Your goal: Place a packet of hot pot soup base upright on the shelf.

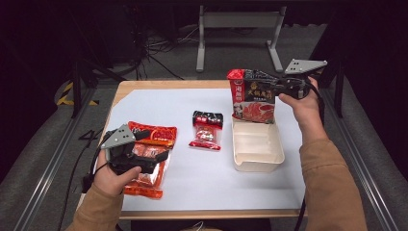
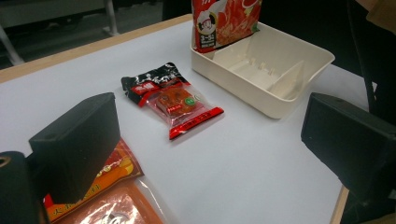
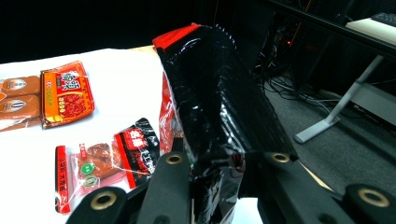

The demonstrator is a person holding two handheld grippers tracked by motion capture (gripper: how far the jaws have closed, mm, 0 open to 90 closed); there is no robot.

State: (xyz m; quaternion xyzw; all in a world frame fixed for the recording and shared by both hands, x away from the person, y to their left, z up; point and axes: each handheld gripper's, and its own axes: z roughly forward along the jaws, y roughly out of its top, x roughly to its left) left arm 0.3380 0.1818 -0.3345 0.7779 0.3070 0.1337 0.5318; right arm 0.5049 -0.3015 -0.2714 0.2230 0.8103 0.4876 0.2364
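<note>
White tabletop (image 1: 202,178): right hand-held gripper (image 1: 281,86) clamps soup-base bag (image 1: 252,98) over tray (image 1: 257,166); left hand-held gripper (image 1: 159,155) released

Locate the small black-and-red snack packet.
In the high view, the small black-and-red snack packet lies flat mid-table, between the large orange packet at left and the cream tray at right.

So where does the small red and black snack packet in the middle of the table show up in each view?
High view: the small packet lies mid-table, left of the cream tray.
Left gripper view: the small packet lies at upper centre, left of the cream tray.
Right gripper view: the small packet lies at lower left, beside the tall pouch.
Shared landmark: the tall pouch held upright in the right gripper.
</note>
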